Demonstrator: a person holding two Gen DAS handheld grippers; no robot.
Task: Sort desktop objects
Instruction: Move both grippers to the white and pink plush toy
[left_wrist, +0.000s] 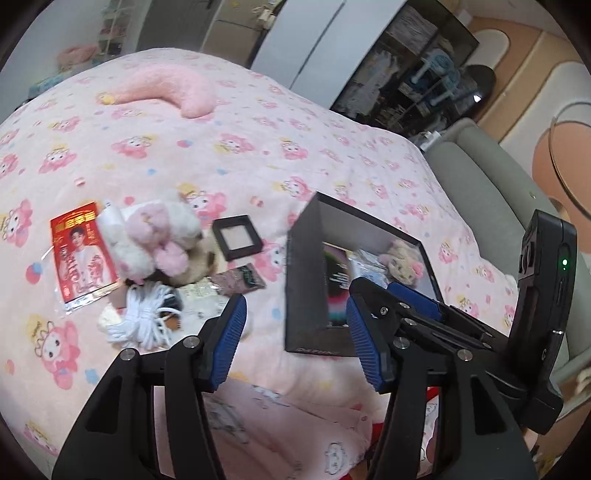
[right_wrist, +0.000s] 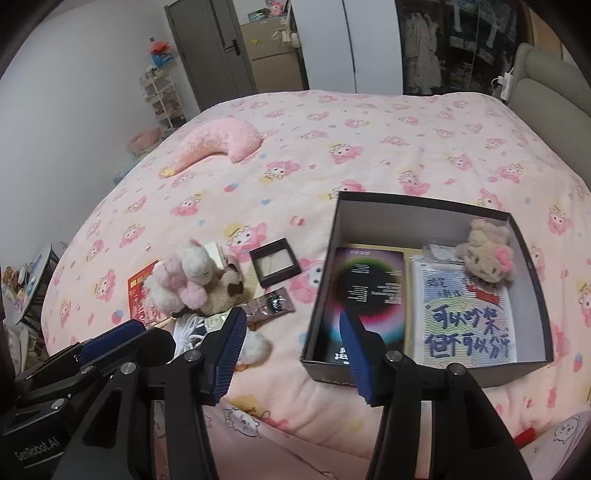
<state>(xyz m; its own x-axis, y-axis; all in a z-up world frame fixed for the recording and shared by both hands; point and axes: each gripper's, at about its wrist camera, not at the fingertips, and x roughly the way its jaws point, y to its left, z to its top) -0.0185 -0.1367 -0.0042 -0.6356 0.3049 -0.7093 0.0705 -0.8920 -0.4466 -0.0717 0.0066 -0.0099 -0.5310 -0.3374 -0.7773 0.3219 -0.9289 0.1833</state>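
on the pink cartoon-print bedspread (right_wrist: 332, 147) | black open cardboard box (right_wrist: 532, 280) holds a beige plush toy (right_wrist: 484, 251) | left gripper (left_wrist: 295, 339) and right gripper (right_wrist: 291, 350): jaws apart, empty

In the right wrist view, the black box (right_wrist: 532, 258) fills the right middle of the frame; its upright walls bar entry from the side, and only its open top gives access. Inside, a dark card (right_wrist: 365, 288), a lettered sheet (right_wrist: 469, 325) and a small plush (right_wrist: 487, 251) cover the floor. At left centre a clutter of plush toys (right_wrist: 188, 284), a white cord (right_wrist: 190, 328), a square black frame (right_wrist: 275, 262) and a packet (right_wrist: 271, 304) crowds the bed (right_wrist: 332, 147). Between clutter and box runs a bare strip of bedspread. The upper bed lies open apart from a pink pillow (right_wrist: 218, 144) at upper left.
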